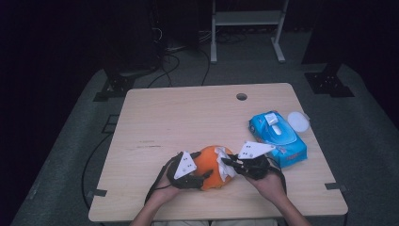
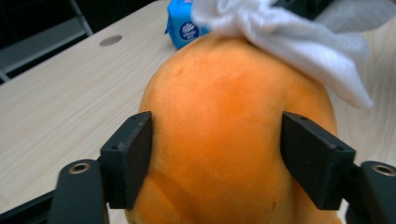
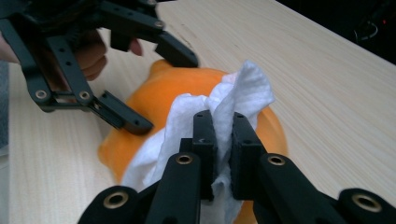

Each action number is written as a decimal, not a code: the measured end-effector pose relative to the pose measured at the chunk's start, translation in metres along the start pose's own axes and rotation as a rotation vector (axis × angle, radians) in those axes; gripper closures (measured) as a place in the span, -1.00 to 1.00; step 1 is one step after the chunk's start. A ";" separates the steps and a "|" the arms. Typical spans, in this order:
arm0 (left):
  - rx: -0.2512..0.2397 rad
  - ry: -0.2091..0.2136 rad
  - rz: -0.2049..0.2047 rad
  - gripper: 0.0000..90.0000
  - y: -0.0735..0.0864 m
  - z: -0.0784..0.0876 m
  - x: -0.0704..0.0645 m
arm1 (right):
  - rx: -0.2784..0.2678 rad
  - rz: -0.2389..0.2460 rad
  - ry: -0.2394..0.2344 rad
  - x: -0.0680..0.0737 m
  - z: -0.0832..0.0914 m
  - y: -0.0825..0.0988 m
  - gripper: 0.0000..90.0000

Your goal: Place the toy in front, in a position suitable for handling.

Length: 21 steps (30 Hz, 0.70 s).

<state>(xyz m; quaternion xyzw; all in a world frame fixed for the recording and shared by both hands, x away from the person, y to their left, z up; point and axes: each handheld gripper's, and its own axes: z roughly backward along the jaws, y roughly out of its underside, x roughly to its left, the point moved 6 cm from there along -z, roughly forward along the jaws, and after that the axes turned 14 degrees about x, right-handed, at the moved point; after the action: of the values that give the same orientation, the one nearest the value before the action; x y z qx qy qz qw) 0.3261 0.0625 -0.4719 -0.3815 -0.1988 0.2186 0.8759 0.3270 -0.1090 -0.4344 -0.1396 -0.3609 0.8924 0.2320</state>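
Orange plush toy [image 2: 233, 140] sits near the table's [image 1: 188, 113] front edge, soft and light, prob. squashy. Left gripper [image 2: 217, 154] fingers bracket its sides, seemingly touching. Right gripper [image 3: 223, 140] fingers pinch a limp white wipe [image 3: 243, 93] draped on top; best held by a bunched fold.

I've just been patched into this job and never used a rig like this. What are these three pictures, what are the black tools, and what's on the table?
A person holds a hand-held two-jaw tool in each hand. The high view looks down on the table; the other two views come from cameras riding on each tool.

The left tool straddles an orange plush toy, its jaws at the toy's sides. The right tool is shut on a white wipe lying over the toy.

Also on the table: a blue wipes pack and a white round lid beside it.
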 end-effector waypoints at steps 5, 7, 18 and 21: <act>-0.004 0.018 0.040 -0.36 0.004 -0.002 0.007 | 0.021 -0.106 0.009 -0.027 0.000 0.017 0.83; 0.002 0.012 0.039 -0.36 0.005 -0.003 0.007 | 0.015 -0.106 0.006 -0.024 0.000 0.016 0.83; -0.005 0.003 0.019 -0.34 0.004 -0.003 0.003 | 0.024 -0.081 0.026 -0.019 -0.004 0.011 0.83; -0.007 0.002 0.012 -0.34 0.002 -0.003 0.001 | 0.040 -0.151 0.015 -0.033 -0.005 0.022 0.83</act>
<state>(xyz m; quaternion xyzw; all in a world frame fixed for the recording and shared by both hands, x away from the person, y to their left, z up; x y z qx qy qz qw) 0.3284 0.0627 -0.4756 -0.3859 -0.1965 0.2227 0.8734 0.3505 -0.1372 -0.4506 -0.1142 -0.3508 0.8783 0.3040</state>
